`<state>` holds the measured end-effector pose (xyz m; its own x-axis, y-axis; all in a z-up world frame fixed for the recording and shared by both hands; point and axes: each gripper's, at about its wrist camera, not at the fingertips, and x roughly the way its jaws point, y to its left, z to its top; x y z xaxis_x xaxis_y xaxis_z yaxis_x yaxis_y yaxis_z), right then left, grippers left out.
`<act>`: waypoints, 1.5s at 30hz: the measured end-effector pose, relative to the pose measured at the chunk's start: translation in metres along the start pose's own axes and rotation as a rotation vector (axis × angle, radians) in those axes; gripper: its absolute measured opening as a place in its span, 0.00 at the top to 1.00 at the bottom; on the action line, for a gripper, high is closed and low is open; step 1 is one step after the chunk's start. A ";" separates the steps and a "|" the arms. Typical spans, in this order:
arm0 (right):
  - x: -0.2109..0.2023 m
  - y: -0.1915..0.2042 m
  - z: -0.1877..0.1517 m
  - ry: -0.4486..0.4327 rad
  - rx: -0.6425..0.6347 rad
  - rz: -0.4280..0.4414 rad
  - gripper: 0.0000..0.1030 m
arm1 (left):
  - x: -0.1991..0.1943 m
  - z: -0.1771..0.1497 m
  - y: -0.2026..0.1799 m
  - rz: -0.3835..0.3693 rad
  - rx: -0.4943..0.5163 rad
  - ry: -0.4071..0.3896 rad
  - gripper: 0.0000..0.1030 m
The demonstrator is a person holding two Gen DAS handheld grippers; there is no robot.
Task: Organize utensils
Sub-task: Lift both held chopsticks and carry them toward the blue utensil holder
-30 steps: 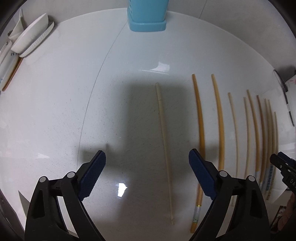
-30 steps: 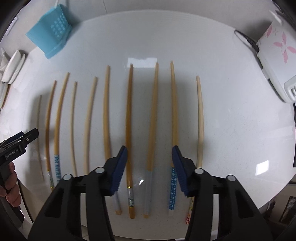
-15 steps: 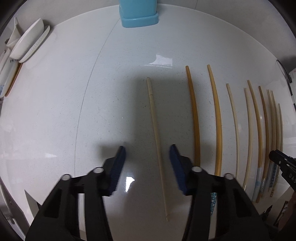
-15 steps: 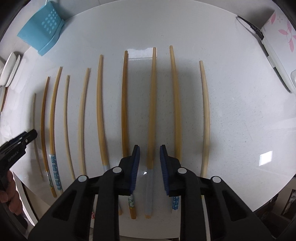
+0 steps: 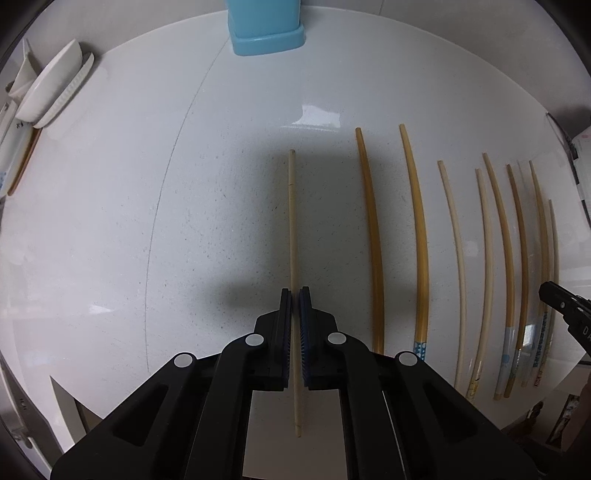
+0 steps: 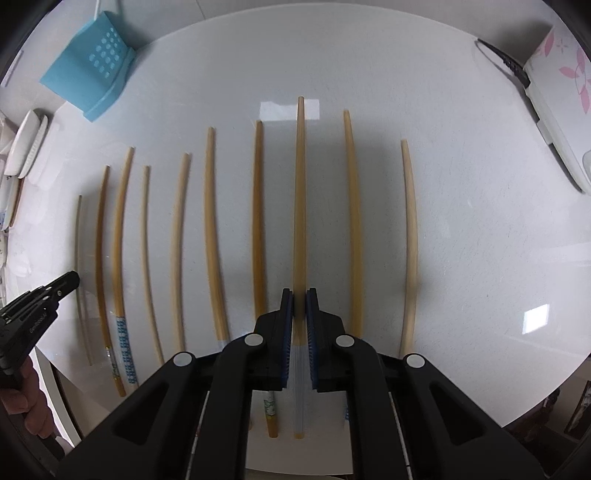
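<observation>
Several chopsticks lie in a row on the white counter. My left gripper is shut on a thin pale chopstick, the leftmost of the row; it runs back between the jaws. My right gripper is shut on a tan chopstick with a pale handle end, in the right part of the row. The left gripper also shows in the right wrist view at the far left. A blue utensil holder stands at the back of the counter and also shows in the right wrist view.
White dishes are stacked at the left edge. A white appliance with pink flowers and a black cord sit at the right. The counter's front edge runs just under both grippers.
Both grippers moved forward over the row and closed, the left on the pale chopstick, the right on the tan one.
</observation>
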<state>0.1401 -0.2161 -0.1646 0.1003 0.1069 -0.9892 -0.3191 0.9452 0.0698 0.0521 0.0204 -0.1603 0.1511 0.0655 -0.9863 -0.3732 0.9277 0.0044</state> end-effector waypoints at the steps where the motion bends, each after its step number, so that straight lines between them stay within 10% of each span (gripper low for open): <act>1: -0.001 0.000 0.000 -0.001 0.000 0.003 0.93 | -0.002 0.000 0.000 -0.010 -0.002 -0.006 0.96; 21: -0.064 0.017 0.022 -0.135 -0.039 0.103 0.93 | -0.059 0.009 0.014 -0.063 -0.025 -0.157 0.97; 45: -0.120 0.092 0.114 -0.351 -0.109 0.185 0.93 | -0.156 0.122 0.060 -0.118 -0.048 -0.509 0.96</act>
<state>0.2063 -0.1066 -0.0249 0.3413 0.3889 -0.8557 -0.4576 0.8639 0.2102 0.1184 0.1106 0.0137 0.6162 0.1430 -0.7745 -0.3662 0.9226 -0.1210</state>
